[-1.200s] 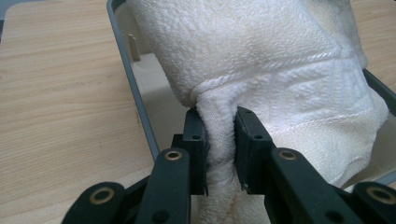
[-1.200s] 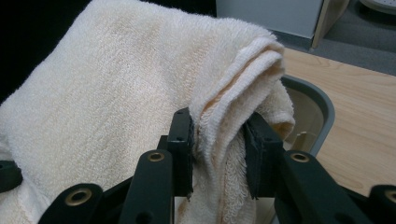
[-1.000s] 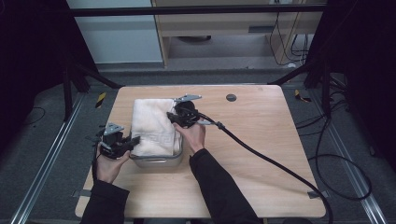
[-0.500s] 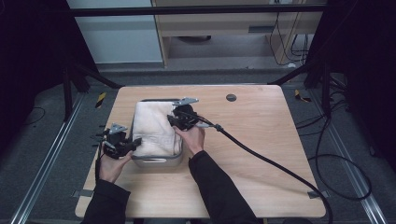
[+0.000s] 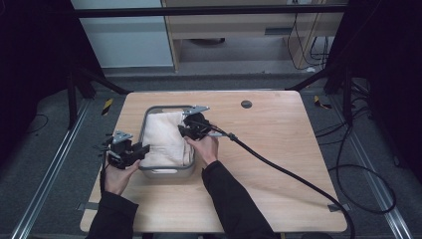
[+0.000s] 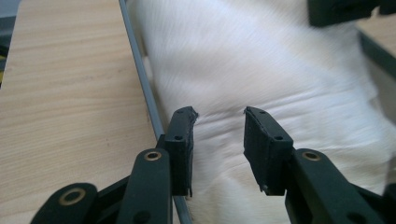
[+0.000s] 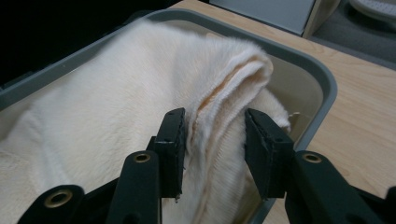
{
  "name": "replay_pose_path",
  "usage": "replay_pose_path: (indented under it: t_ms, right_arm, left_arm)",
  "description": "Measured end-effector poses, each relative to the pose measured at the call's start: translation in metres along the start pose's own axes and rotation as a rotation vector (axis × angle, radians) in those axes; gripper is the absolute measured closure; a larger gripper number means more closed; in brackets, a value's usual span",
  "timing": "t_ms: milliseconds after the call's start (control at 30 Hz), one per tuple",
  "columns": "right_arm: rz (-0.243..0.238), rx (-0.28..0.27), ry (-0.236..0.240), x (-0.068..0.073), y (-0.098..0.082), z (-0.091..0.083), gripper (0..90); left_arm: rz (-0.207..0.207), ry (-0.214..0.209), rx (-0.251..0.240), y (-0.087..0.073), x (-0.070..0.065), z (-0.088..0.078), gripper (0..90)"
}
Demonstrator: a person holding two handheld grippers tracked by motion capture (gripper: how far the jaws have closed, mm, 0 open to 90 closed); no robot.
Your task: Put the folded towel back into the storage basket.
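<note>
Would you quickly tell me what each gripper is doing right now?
Left gripper: open, jaws just opening, over the towel.
Right gripper: open, jaws just opening, towel fold loose between them.

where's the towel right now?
High view: the folded cream towel lies in the grey bin at the table's left-centre, between the left gripper and right gripper.

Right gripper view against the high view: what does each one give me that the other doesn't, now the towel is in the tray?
The right gripper view alone shows the right gripper astride a raised towel fold; its jaws have just been opening, a gap beside one pad. The high view alone shows the left gripper at the tray's left rim, the round black mark on the table and the trailing cable. Both show the cream towel lying in the grey tray on the wooden table.
</note>
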State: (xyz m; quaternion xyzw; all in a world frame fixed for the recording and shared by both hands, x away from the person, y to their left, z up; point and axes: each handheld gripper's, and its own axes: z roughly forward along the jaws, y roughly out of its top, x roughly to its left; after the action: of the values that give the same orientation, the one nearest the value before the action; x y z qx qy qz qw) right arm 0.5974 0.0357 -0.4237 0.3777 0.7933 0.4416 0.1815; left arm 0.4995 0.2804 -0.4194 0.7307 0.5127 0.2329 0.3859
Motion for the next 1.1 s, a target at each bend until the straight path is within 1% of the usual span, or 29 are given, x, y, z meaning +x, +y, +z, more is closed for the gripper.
replay_pose_path:
  t_ms: [67, 100, 167, 267, 300, 367, 433, 467, 500, 567, 700, 767, 833, 900, 1000, 1100]
  right_arm:
    - [-0.02, -0.015, -0.012, 0.0, 0.001, -0.001, 59.6]
    - [-0.026, -0.025, -0.007, -0.001, 0.002, -0.003, 59.0]
    - [-0.031, -0.039, -0.011, -0.001, 0.005, -0.007, 57.8]
    - [-0.04, -0.058, -0.009, -0.002, 0.009, -0.014, 54.1]
    - [-0.053, -0.064, -0.01, -0.002, 0.01, -0.017, 52.3]
    - [-0.055, -0.068, -0.001, -0.002, 0.013, -0.022, 48.9]
    - [-0.062, -0.075, 0.0, -0.003, 0.014, -0.028, 46.4]
    - [-0.062, -0.075, 0.0, -0.003, 0.014, -0.028, 46.4]
    - [-0.065, -0.096, -0.001, -0.005, 0.015, -0.035, 43.0]
    - [-0.062, -0.114, 0.002, -0.007, 0.016, -0.043, 38.6]
    - [-0.057, -0.14, -0.004, -0.014, 0.016, -0.059, 32.4]
    - [-0.046, -0.153, 0.001, -0.018, 0.016, -0.069, 29.5]
    - [-0.037, -0.171, -0.006, -0.022, 0.014, -0.079, 26.4]
    - [-0.032, -0.178, -0.009, -0.027, 0.011, -0.089, 23.7]
    - [-0.027, -0.182, -0.009, -0.033, 0.005, -0.101, 21.1]
    - [-0.024, -0.182, -0.01, -0.04, -0.004, -0.114, 18.8]
  left_arm:
    - [0.0, 0.005, -0.023, 0.002, 0.0, -0.004, 61.9]
    - [-0.001, 0.006, -0.029, 0.002, 0.0, -0.005, 61.6]
    - [-0.003, 0.01, -0.044, 0.002, 0.0, -0.007, 61.2]
    - [0.0, 0.013, -0.064, 0.003, 0.0, -0.011, 59.6]
    - [0.002, 0.013, -0.07, 0.003, 0.0, -0.012, 59.2]
    - [0.005, 0.009, -0.085, 0.003, 0.0, -0.015, 57.4]
    - [0.004, -0.002, -0.111, 0.004, 0.0, -0.021, 54.4]
    - [0.004, -0.002, -0.111, 0.004, 0.0, -0.021, 52.2]
    - [0.009, 0.0, -0.117, 0.004, 0.0, -0.022, 52.2]
    - [0.009, -0.008, -0.122, 0.004, 0.0, -0.024, 50.1]
    - [0.016, -0.011, -0.131, 0.002, 0.0, -0.028, 45.7]
    - [0.017, -0.017, -0.138, 0.0, 0.001, -0.029, 43.0]
    - [0.023, -0.016, -0.148, -0.002, 0.001, -0.031, 40.4]
    - [0.027, -0.016, -0.155, -0.004, 0.002, -0.033, 37.7]
    - [0.04, -0.022, -0.152, -0.007, 0.002, -0.035, 35.8]
    - [0.049, -0.031, -0.155, -0.009, 0.001, -0.036, 33.0]
